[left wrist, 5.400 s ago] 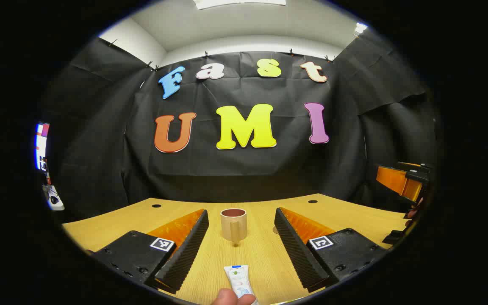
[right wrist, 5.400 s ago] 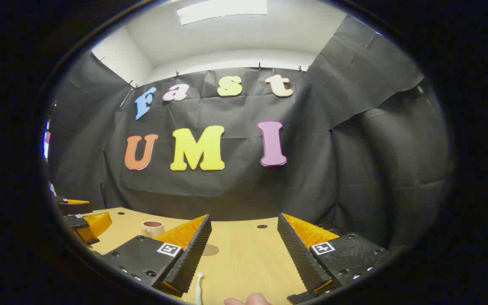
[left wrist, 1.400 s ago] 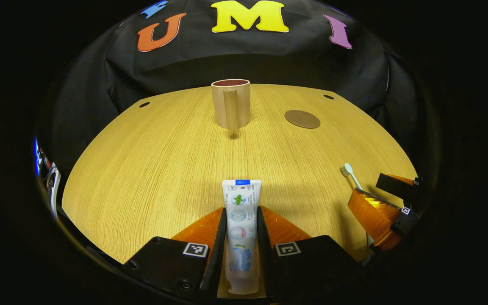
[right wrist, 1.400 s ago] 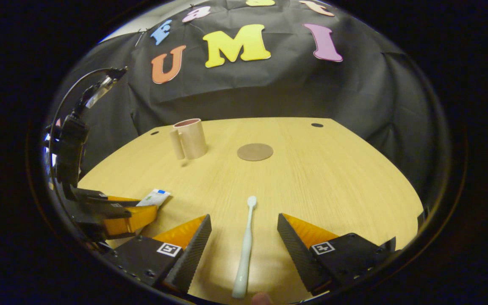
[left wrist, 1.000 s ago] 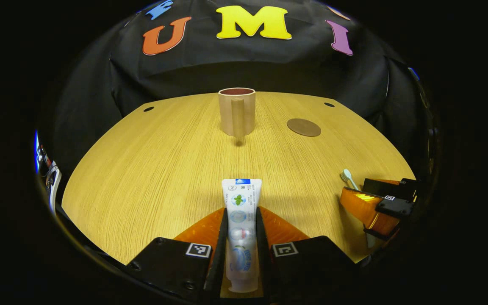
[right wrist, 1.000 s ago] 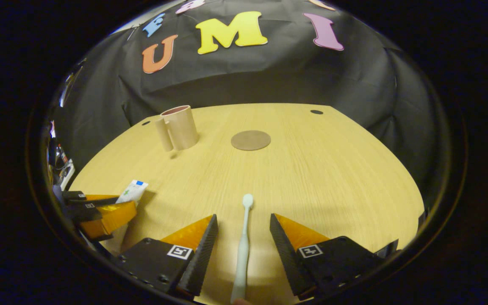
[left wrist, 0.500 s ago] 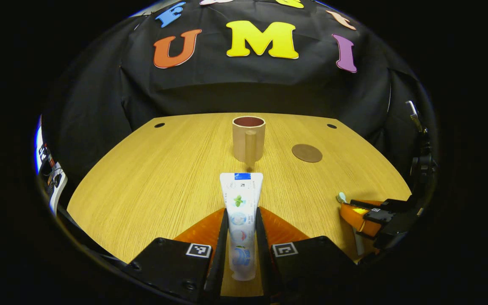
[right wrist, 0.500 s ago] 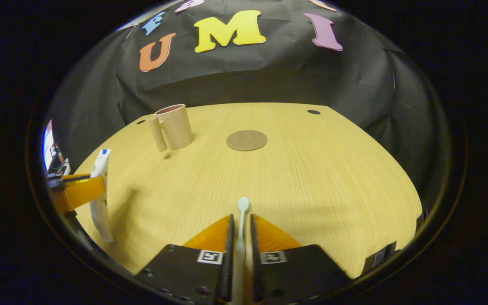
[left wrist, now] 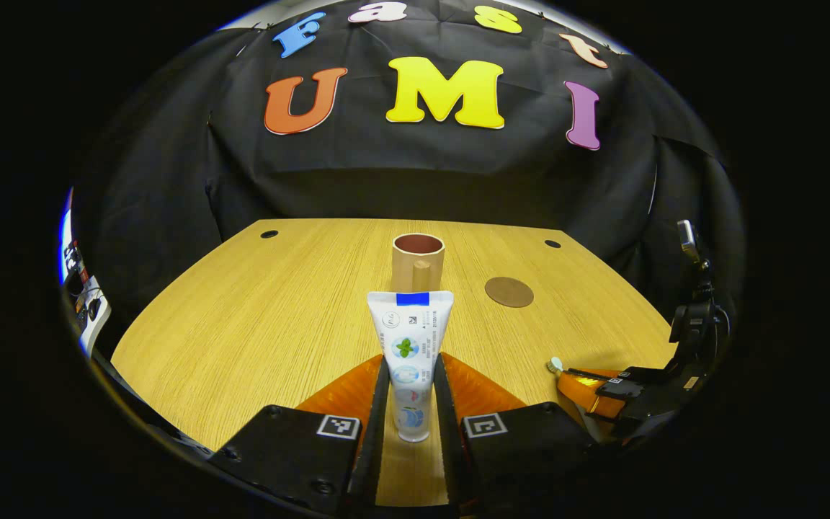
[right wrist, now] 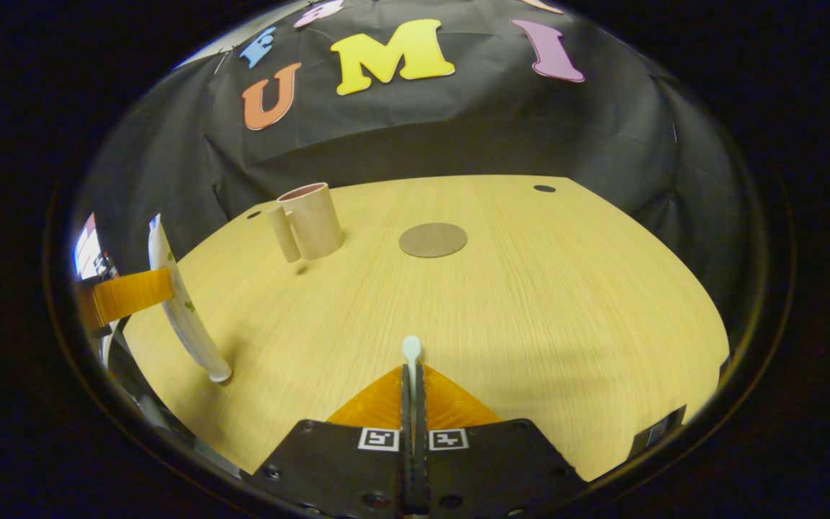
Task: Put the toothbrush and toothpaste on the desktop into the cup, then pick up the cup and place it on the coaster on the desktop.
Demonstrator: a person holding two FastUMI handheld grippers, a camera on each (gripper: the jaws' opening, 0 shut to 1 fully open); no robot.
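Note:
My left gripper (left wrist: 409, 360) is shut on the white toothpaste tube (left wrist: 409, 346), which stands tilted up with its flat crimped end raised and its cap (right wrist: 219, 375) by the tabletop. Straight ahead stands the tan cup (left wrist: 417, 263), upright, handle facing me. My right gripper (right wrist: 412, 371) is shut on the white toothbrush (right wrist: 411, 349), whose head pokes out past the fingertips, low over the table. The round brown coaster (right wrist: 433, 239) lies bare to the right of the cup (right wrist: 310, 220). In the right gripper view the left gripper (right wrist: 134, 294) holds the tube (right wrist: 179, 303) at the far left.
The round-edged wooden table (left wrist: 256, 324) has small dark cable holes near its back corners (left wrist: 269, 234). The black cloth wall (left wrist: 415, 173) rises close behind the back edge. The right gripper (left wrist: 588, 382) with the brush head (left wrist: 554, 365) sits at the table's front right.
The left gripper has lifted and tipped the toothpaste more upright, nearer the cup. The right gripper has closed fully on the toothbrush.

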